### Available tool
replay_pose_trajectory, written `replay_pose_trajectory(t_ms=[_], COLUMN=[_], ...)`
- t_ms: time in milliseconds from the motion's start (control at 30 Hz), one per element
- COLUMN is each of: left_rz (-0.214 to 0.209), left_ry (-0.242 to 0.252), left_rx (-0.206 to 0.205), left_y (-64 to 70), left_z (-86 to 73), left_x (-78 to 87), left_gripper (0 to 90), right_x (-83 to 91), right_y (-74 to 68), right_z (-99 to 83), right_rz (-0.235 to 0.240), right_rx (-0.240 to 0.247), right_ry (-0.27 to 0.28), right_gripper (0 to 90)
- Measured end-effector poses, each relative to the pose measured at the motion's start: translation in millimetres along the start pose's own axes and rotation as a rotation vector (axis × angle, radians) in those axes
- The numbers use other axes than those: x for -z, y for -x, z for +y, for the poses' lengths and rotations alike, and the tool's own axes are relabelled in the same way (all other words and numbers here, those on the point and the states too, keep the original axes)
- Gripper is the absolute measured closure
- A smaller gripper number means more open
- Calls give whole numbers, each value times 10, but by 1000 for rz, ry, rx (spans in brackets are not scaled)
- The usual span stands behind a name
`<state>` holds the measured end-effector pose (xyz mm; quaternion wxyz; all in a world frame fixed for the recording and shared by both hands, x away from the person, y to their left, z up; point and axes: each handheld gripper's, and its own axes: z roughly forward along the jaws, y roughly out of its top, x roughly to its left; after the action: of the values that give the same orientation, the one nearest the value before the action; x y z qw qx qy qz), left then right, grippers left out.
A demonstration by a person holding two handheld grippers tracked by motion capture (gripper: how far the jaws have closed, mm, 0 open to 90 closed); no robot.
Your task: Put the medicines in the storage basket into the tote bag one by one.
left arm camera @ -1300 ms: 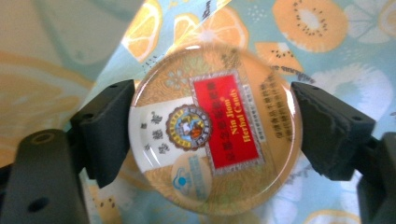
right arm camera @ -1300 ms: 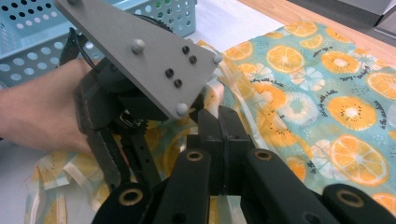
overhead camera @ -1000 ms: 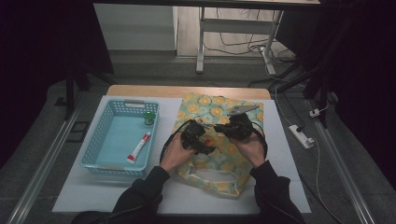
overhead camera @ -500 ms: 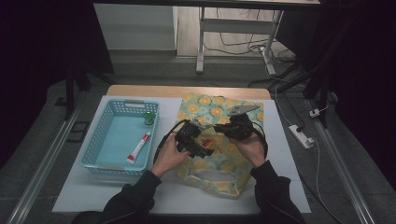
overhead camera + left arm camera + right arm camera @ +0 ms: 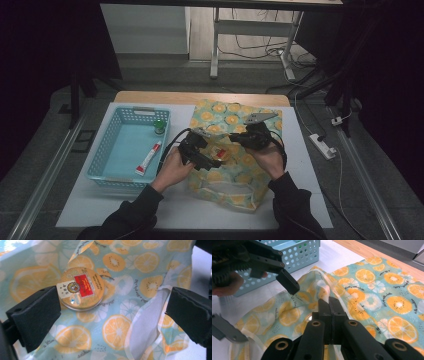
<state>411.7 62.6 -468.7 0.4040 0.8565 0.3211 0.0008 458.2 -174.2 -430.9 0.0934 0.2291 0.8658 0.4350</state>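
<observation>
Pinching the orange-slice print cloth bag (image 5: 372,292) with our closed right tool (image 5: 329,303) while our left tool (image 5: 110,312) hangs wide open and empty beside the round gold tin (image 5: 80,288) on the desk, we judge bagging comes next.

The left gripper's (image 5: 113,312) own left pad covers one edge of the round tin (image 5: 80,288). The small words on the tin are too blurry to read. In the right gripper view, the right gripper (image 5: 329,305) hides the strip of the orange-print bag (image 5: 372,287) between its jaws.
</observation>
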Motion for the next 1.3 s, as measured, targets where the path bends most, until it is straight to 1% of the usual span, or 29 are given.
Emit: replay_pose_trajectory(t_ms=[100, 300, 400, 600, 767, 867, 933, 1233, 1300], left_rz=[11, 20, 33, 40, 61, 87, 109, 172, 197], left_ry=[5, 30, 33, 56, 59, 65, 69, 67, 60], left_rx=[-8, -2, -2, 12, 22, 26, 36, 98, 111], left_y=[-6, -48, -81, -157, -234, -270, -299, -475, -516], left_z=[-21, -84, -114, -192, -261, -297, -326, -528, -574], left_x=[82, 248, 333, 492, 613, 696, 753, 935, 975], left_gripper=[0, 0, 0, 0, 0, 0, 0, 0, 0], right_x=[2, -1, -1, 1, 1, 0, 1, 0, 0], right_y=[2, 2, 1, 5, 4, 3, 4, 3, 2], right_z=[-1, -3, -2, -4, -4, -4, -4, -4, -4], right_rz=[0, 0, 0, -2, -2, -2, -2, -2, -3], right_rx=[-2, -2, 0, -2, -2, -2, -2, -3, -2], right_ry=[0, -1, -2, -3, -1, -1, 0, 0, -1], right_gripper=[900, 900, 900, 900, 900, 900, 900, 900, 900])
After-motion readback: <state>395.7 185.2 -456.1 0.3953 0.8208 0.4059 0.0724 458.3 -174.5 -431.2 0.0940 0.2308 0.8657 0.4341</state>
